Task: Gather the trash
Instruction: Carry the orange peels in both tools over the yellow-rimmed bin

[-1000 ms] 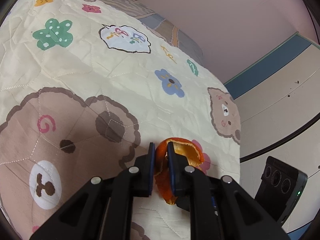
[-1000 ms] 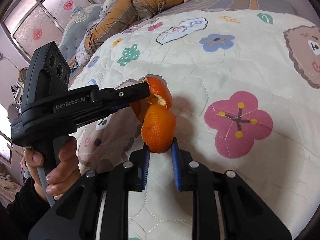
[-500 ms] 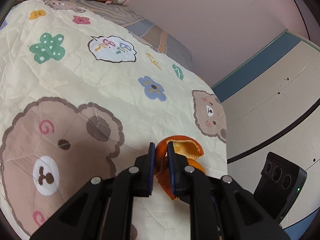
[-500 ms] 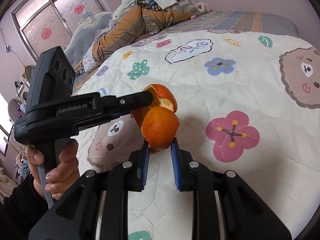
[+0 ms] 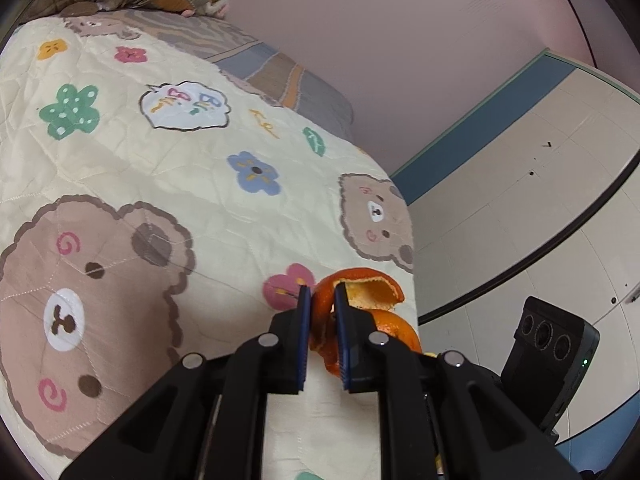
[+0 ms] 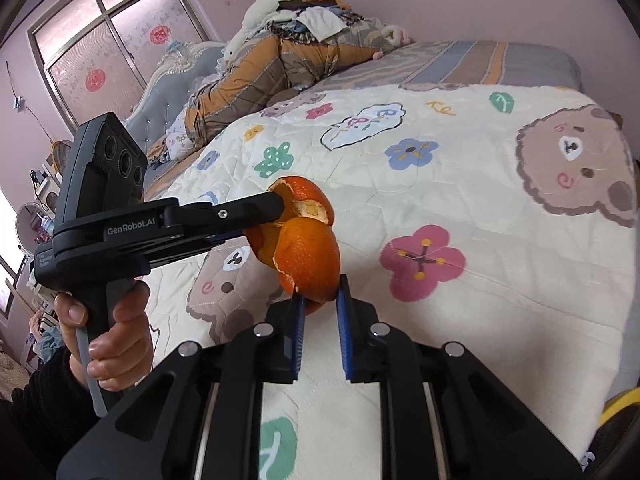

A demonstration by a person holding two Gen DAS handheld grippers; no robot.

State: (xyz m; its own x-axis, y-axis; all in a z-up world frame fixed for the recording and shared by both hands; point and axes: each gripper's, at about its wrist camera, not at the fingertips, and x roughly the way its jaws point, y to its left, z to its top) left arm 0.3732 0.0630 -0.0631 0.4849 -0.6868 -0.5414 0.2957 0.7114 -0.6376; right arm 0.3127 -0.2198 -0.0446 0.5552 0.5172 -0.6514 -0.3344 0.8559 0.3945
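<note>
Both grippers hold orange peel in the air above the bed. My left gripper (image 5: 319, 292) is shut on a curled piece of orange peel (image 5: 360, 288); it also shows in the right wrist view (image 6: 280, 200) reaching in from the left, peel (image 6: 308, 200) at its tips. My right gripper (image 6: 319, 292) is shut on a second, rounder piece of orange peel (image 6: 310, 258), which touches the first. That second peel shows in the left wrist view (image 5: 394, 330) just behind my right finger.
A cream quilt (image 6: 460, 184) with bears and flowers covers the bed (image 5: 168, 184). A pile of clothes (image 6: 288, 44) lies by the headboard. A pale floor (image 5: 520, 216) lies beyond the bed's right edge. Something yellow (image 6: 616, 408) shows at the lower right.
Both grippers have risen and pulled back from the quilt with their peels; more of the bed and floor shows. The two peels stay pressed together.
</note>
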